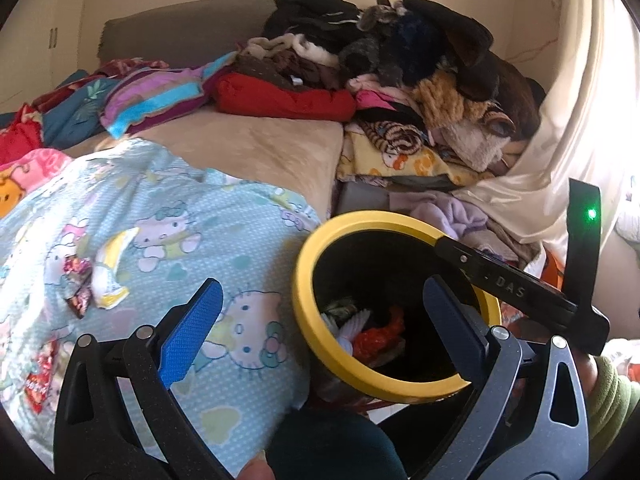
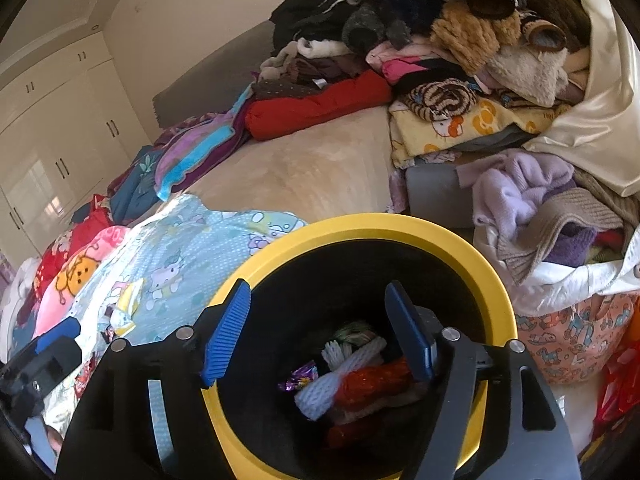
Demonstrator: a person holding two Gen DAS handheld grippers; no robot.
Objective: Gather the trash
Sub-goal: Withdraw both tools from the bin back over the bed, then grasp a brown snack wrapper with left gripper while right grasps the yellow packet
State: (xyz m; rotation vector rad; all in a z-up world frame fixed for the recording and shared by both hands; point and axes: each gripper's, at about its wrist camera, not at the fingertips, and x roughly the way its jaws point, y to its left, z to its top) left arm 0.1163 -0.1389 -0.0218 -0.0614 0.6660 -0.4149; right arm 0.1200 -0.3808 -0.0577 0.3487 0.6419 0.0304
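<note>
Inside: crumpled wrappers (image 2: 352,380) (red, white)

The trash bin (image 2: 360,360) has a smooth matt yellow plastic rim and a dull black inside. Crinkly glossy wrappers (image 2: 372,384) lie in it. The fingers (image 2: 226,334) carry ribbed blue rubbery pads on matt black plastic. The cartoon-print sheet (image 1: 160,208) is thin soft cloth; the curtain (image 1: 568,120) is satiny.
</note>
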